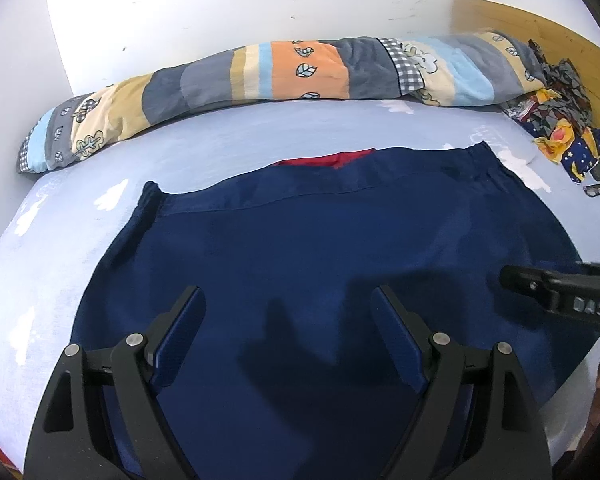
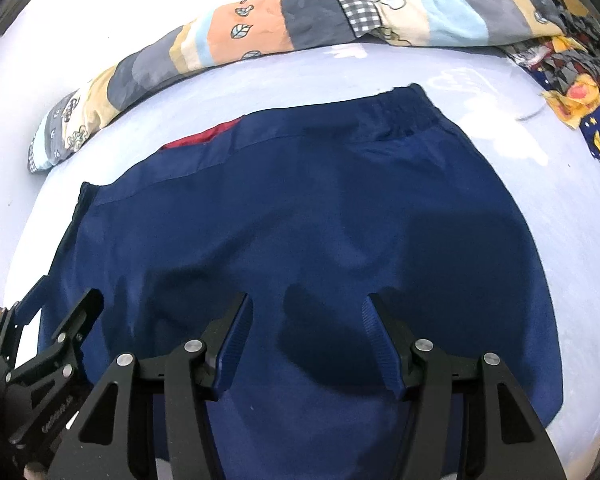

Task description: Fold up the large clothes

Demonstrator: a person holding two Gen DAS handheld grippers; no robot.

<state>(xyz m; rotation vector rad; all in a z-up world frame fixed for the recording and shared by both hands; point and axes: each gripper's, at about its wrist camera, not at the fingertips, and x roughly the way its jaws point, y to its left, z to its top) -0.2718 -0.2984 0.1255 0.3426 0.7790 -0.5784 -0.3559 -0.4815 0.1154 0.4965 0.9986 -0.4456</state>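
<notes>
A large navy blue garment (image 1: 320, 248) lies spread flat on the light blue bed sheet (image 1: 60, 240), its elastic hem at the far edge and a red lining (image 1: 332, 159) showing there. It also fills the right wrist view (image 2: 300, 208), red lining (image 2: 204, 138) at its far left. My left gripper (image 1: 288, 300) is open and empty, hovering just above the garment's near part. My right gripper (image 2: 306, 306) is open and empty above the garment too. The right gripper shows at the right edge of the left view (image 1: 560, 292); the left gripper shows at lower left of the right view (image 2: 60, 320).
A rolled patchwork quilt (image 1: 260, 76) lies along the white wall at the far side of the bed. A heap of patterned clothes (image 1: 556, 120) sits at the far right by a wooden headboard (image 1: 540, 24). Glasses (image 1: 598, 190) lie near the right edge.
</notes>
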